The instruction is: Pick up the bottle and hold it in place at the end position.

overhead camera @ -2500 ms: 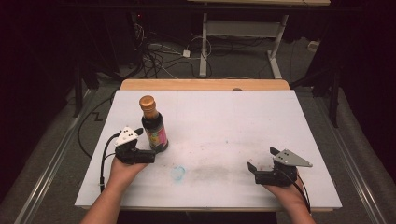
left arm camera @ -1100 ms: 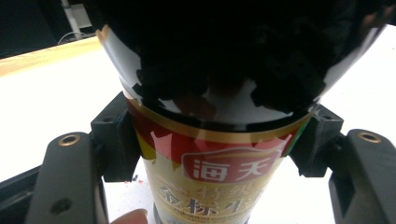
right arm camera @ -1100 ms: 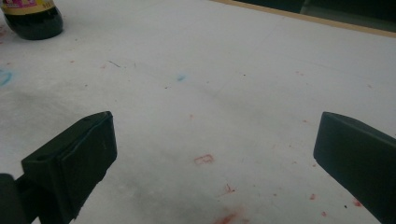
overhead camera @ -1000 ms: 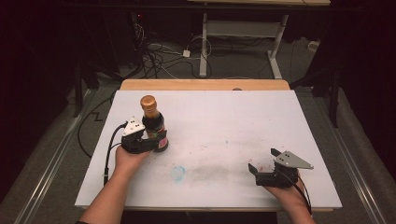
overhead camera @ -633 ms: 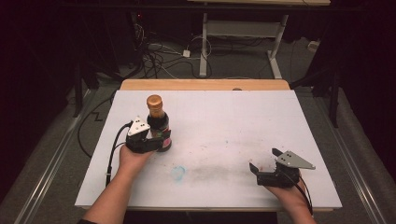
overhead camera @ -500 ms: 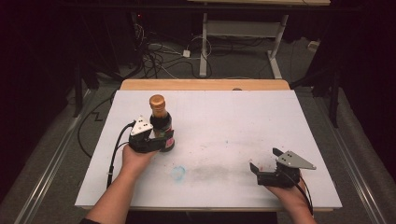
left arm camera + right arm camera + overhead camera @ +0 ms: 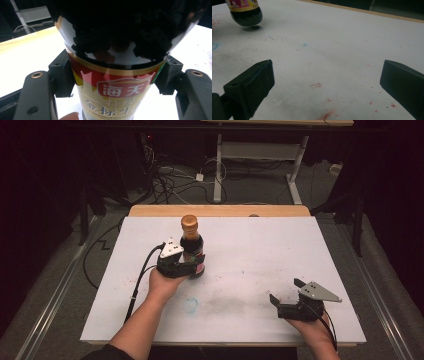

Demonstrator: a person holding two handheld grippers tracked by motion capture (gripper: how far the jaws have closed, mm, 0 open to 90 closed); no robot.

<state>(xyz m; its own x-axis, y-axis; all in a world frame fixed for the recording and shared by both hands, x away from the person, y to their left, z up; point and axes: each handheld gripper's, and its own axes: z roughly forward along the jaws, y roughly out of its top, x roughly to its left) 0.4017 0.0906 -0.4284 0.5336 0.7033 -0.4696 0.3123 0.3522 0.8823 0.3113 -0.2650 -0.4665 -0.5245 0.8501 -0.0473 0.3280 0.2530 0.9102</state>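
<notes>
The left gripper sits left of the middle of the white desk, its fingers clamped on the lower body of a dark sauce bottle that stands upright in the grip. In the left gripper view the black pads press against both sides of the bottle's red and gold label, just under the dark shoulder of the glass, and a fingertip of the person's hand shows at the bottom edge. From the right gripper view the bottle's rounded base hangs a little clear of the desk, with a small shadow under it. The bottle's orange-brown cap points up, toward the wooden strip along the desk's far edge. A faint blue ring mark lies on the desk just on the person's side of the bottle. Well to the right of the bottle, near the desk's near edge, the right gripper rests low in the person's hand, its fingers spread wide apart with nothing between them but bare desk flecked with red marks.
</notes>
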